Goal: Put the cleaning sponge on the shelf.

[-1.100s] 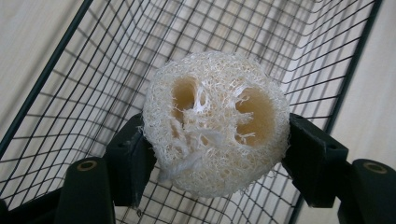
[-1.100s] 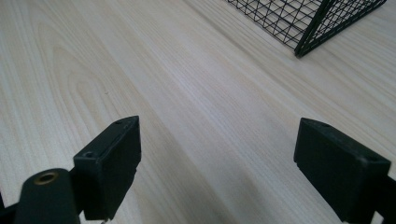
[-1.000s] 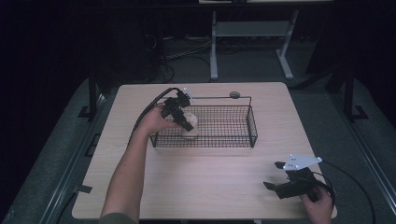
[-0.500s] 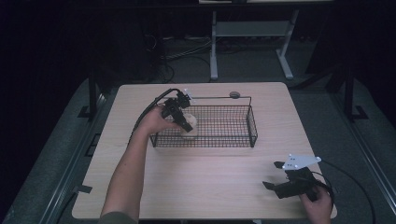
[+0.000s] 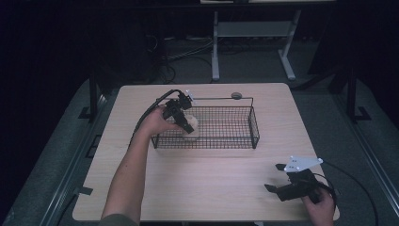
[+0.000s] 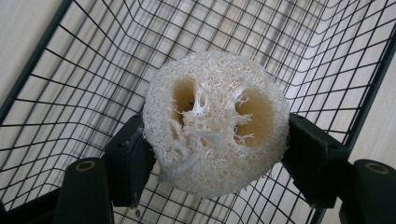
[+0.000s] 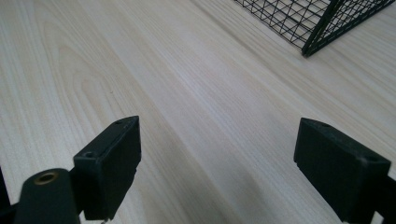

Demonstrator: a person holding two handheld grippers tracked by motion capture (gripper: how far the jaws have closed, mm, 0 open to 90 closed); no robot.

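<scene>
Pale loofah (image 6: pixel 215 123) inside wire basket (image 6: pixel 70 84)

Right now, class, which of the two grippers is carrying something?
The left gripper, inside the wire basket, clamps a pale loofah sponge; the right gripper has open jaws above bare table.

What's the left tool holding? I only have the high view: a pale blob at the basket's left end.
Observer: A loofah slice, round and fibrous, with two large hollows facing the left gripper view's camera.
Operator: Gripped or loose?
Observer: Gripped. The left tool has its pads pressed on opposite sides of it, with the basket mesh behind.
Operator: Anything in the right tool?
Observer: No. The right tool is wide open with bare table between the jaws.
</scene>
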